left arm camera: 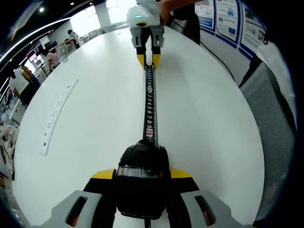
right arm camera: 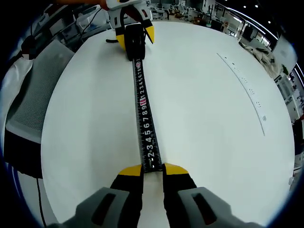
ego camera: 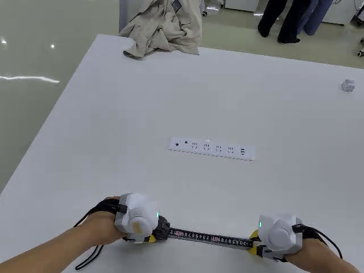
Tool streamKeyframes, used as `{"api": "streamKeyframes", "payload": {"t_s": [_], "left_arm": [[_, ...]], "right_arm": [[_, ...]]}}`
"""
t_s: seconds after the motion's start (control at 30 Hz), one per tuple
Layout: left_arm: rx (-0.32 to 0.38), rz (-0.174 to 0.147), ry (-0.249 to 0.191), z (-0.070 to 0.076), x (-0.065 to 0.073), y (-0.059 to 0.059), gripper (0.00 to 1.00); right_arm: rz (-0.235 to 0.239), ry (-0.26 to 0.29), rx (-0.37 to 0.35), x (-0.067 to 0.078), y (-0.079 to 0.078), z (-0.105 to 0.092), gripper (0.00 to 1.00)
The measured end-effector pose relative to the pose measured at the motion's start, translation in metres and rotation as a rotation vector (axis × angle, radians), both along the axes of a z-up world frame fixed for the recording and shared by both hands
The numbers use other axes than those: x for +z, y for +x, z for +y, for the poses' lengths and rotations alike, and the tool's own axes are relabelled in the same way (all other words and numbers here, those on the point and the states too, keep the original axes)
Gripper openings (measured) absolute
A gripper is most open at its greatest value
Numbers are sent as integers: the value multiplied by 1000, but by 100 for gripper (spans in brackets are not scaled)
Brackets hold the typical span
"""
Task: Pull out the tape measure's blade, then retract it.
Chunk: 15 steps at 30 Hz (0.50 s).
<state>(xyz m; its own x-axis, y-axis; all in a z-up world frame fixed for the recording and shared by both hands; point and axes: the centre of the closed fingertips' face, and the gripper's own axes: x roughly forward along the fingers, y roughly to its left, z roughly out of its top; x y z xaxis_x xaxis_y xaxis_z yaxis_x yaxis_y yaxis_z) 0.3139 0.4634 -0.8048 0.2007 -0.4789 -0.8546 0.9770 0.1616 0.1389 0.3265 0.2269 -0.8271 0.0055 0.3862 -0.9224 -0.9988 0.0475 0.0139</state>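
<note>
The white table (ego camera: 170, 102) runs away from me, with a coat (ego camera: 165, 25) heaped at its far edge and a power strip (ego camera: 211, 149) lying across the middle. Along the near edge, the blade (ego camera: 210, 238) is drawn out low over the table, its long axis running straight from one of my grippers to the other, side to side in front of me. My left gripper (ego camera: 151, 234) is clamped on the black case (left arm camera: 142, 185), one jaw on each side. My right gripper (right arm camera: 153, 170) pinches the blade's free end between its yellow tips. From the right gripper, the case lies dead ahead along the blade, so retracting should mean carrying that end straight leftward to the case mouth. The numerals read 2 to 9 outward from my right jaws, then a red mark. At the case mouth a red 20 shows. I can read no brand on the case
</note>
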Motion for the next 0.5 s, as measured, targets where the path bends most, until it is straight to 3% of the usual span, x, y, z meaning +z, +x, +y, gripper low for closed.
{"api": "streamKeyframes", "payload": {"t_s": [0.5], "left_arm": [[34, -4, -18, 0, 2, 0, 39]], "right_arm": [[-7, 2, -18, 0, 0, 0, 17]]}}
